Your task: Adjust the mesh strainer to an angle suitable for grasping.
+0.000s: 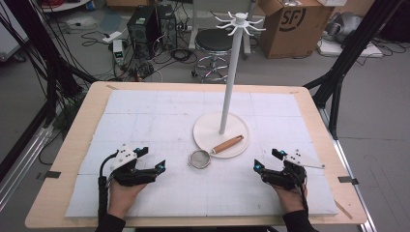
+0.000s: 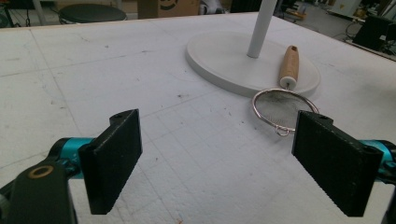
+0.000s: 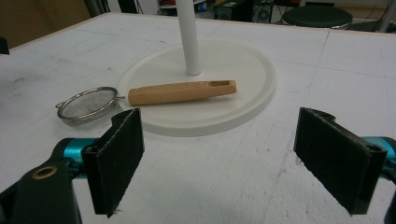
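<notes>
The wooden-handled mesh strainer [image 1: 212, 152] is lying between and ahead of both grippers' wide-spread fingers [image 2: 114, 158], its handle resting on the white stand base [image 1: 208, 133].

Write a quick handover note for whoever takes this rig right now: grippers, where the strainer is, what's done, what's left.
Left gripper: open, empty, resting on the white mat left of the strainer.
Right gripper: open, empty, on the mat to its right.
Strainer: wooden handle lies on the rack's round base; mesh bowl sits off its edge on the mat.
Hook rack: upright, hooks bare.
Done: nothing grasped. Left: probably pick up the strainer and hang it on a hook.
</notes>
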